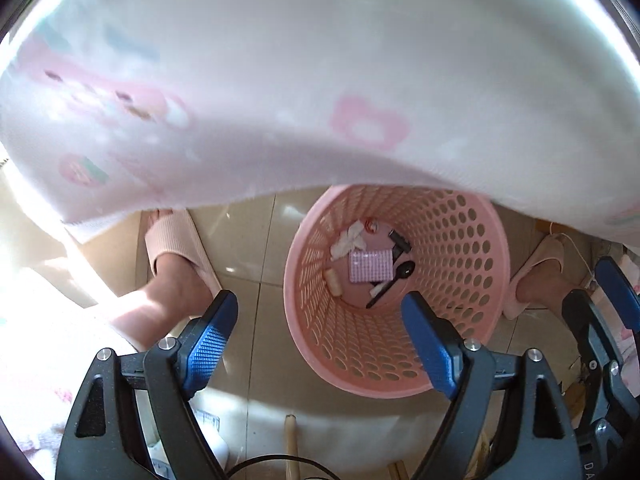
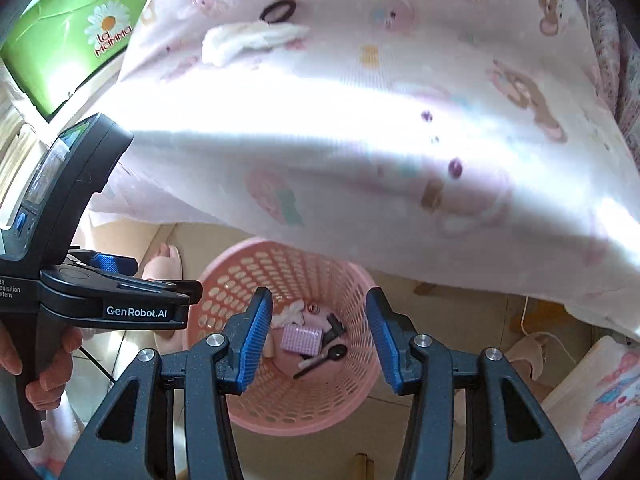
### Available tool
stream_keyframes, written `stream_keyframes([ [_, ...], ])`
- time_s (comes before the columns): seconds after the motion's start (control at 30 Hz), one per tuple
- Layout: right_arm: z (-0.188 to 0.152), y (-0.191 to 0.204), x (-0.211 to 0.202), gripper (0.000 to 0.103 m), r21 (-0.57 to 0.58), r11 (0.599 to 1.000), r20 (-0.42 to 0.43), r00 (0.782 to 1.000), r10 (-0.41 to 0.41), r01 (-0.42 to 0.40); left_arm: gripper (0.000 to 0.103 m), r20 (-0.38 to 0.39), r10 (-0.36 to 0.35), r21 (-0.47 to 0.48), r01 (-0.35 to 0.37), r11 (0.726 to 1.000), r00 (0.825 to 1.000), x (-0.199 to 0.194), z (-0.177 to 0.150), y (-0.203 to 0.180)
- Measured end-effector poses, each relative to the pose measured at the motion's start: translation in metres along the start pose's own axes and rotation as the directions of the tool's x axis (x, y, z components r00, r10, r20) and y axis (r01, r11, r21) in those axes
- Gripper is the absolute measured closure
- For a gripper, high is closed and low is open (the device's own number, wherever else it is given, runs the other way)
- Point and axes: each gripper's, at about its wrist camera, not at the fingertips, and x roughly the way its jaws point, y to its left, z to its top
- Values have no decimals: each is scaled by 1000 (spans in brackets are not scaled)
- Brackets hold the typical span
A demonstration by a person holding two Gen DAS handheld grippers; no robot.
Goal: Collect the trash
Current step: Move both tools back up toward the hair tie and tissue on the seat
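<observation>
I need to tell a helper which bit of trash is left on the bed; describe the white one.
On the pink cartoon-print blanket, look toward the far side near the green box. The crumpled white tissue lies just in front of a black hair tie; it is soft, pale and wadded, not a dark ring.

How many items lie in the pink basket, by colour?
In the pink basket:
White: 1, crumpled tissue
Pink: 1, checked packet
Black: 2, spoon and another black piece
Tan: 1, small roll
Red-and-white: 1, small piece
Total: 6
</observation>
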Motion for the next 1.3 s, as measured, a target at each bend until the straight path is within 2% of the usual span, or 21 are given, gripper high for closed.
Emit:
stream_keyframes([
  [0.13, 3, 7, -12, 51, -30, 999, 45, 999, -22, 24, 18, 67, 18, 25, -19, 1000, 998, -18, 1, -3],
  [0.37, 5, 19, -36, 51, -66, 994, 134, 988, -74, 83, 18, 134, 15, 24, -19, 1000, 991, -38, 5, -3],
  [0.53, 13, 15, -61, 51, -22, 997, 218, 974, -65, 72, 18, 213, -58, 17, 56, 998, 975, -69, 4, 0],
  [0.6, 12, 15, -70, 51, -26, 997, 248, 966, -67, 76, 18, 262, -71, 22, 67, 997, 963, -83, 2, 1],
  [0.7, 12, 14, -78, 51, -32, 995, 282, 956, -82, 95, 18, 348, -44, 26, 37, 999, 936, -102, -1, 2],
  [0.87, 16, 8, -91, 50, -29, 995, 338, 938, -78, 93, 15, 482, -12, 23, 0, 1000, 876, -126, 0, 2],
  [0.97, 22, 6, -95, 46, -25, 996, 358, 931, -75, 90, 13, 546, 21, 23, -40, 999, 838, -138, 2, 2],
  [1.03, 28, 2, -98, 45, -22, 996, 369, 926, -73, 87, 7, 575, 42, 22, -67, 998, 817, -144, 5, 1],
  [1.07, 32, 1, -100, 43, -24, 996, 376, 924, -73, 89, 1, 579, 45, 27, -74, 997, 814, -148, 8, 1],
  [1.17, 48, -4, -106, 36, -40, 992, 405, 910, -94, 121, 1, 579, 23, 52, -65, 997, 815, -162, 22, 4],
  [1.23, 60, -8, -113, 27, -42, 991, 428, 899, -98, 128, 1, 577, 8, 67, -58, 996, 817, -171, 32, 8],
  [1.27, 67, -11, -117, 19, -38, 992, 443, 892, -94, 124, 1, 580, 1, 76, -56, 996, 814, -177, 38, 11],
  [1.3, 72, -14, -121, 16, -30, 993, 457, 885, -90, 117, 1, 588, 1, 80, -59, 995, 809, -184, 44, 12],
])
